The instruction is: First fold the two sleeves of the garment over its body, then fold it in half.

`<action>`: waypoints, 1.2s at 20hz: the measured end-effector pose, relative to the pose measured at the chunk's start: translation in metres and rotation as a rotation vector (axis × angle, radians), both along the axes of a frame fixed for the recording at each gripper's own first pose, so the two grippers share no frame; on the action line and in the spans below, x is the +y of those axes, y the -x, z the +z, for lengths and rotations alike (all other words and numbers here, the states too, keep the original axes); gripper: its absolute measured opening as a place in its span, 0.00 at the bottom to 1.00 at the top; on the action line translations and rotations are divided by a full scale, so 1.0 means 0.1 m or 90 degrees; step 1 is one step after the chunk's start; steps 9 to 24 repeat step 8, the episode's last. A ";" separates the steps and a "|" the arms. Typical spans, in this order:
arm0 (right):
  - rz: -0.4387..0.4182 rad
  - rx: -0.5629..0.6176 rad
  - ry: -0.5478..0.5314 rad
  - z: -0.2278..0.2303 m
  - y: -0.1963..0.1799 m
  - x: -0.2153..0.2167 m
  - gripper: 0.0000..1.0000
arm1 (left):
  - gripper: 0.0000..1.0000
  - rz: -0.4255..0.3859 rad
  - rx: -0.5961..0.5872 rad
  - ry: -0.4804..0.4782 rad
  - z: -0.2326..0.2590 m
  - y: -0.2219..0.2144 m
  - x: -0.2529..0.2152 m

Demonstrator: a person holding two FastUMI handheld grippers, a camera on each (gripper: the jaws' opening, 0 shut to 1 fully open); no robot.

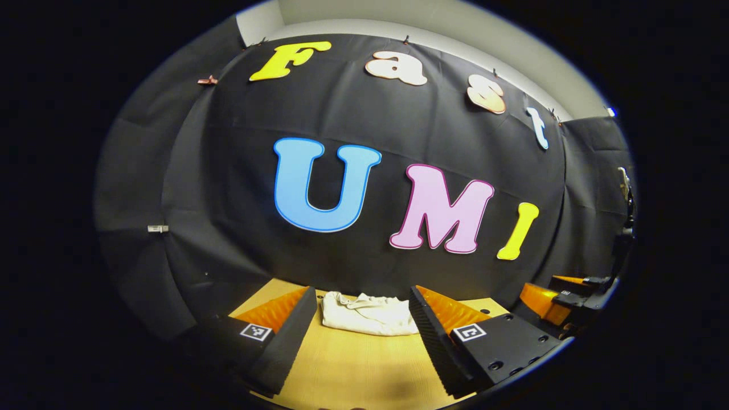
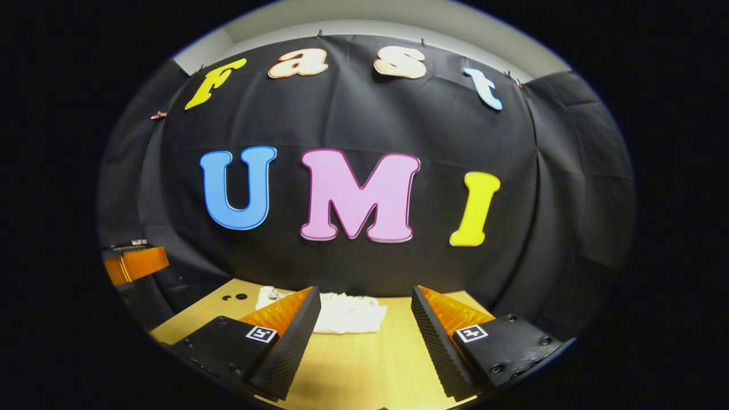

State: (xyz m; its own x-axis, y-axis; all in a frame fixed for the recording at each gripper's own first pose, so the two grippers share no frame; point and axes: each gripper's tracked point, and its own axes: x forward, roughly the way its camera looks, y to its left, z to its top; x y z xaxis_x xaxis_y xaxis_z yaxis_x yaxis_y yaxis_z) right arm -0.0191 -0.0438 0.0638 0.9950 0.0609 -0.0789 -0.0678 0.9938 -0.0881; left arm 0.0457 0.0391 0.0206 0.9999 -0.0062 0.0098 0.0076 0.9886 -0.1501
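Near the table's (image 1: 353, 364) far edge, against the black wall, lies the pale garment (image 1: 369, 313), bunched and rumpled. Left gripper (image 1: 363, 324): fingers spread wide, holding nothing, raised above the tabletop and well short of the garment. Right gripper (image 2: 364, 327): fingers likewise apart and empty, garment (image 2: 347, 312) seen between them farther off.

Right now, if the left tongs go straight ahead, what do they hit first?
Most likely the white garment, bunched on the wooden table between the open left tongs. Nothing lies before it, but depth is unclear; kept level, they might pass over it to the black cloth wall.
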 end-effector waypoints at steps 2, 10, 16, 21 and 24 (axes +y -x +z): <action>0.002 0.019 -0.007 -0.09 0.13 0.05 0.97 | 0.97 0.013 -0.001 -0.025 -0.05 0.09 0.09; 0.019 0.032 0.011 -0.16 0.26 0.17 0.98 | 0.97 0.031 0.013 -0.019 -0.24 0.24 0.22; 0.019 0.032 0.011 -0.16 0.26 0.17 0.98 | 0.97 0.031 0.013 -0.019 -0.24 0.24 0.22; 0.019 0.032 0.011 -0.16 0.26 0.17 0.98 | 0.97 0.031 0.013 -0.019 -0.24 0.24 0.22; 0.019 0.032 0.011 -0.16 0.26 0.17 0.98 | 0.97 0.031 0.013 -0.019 -0.24 0.24 0.22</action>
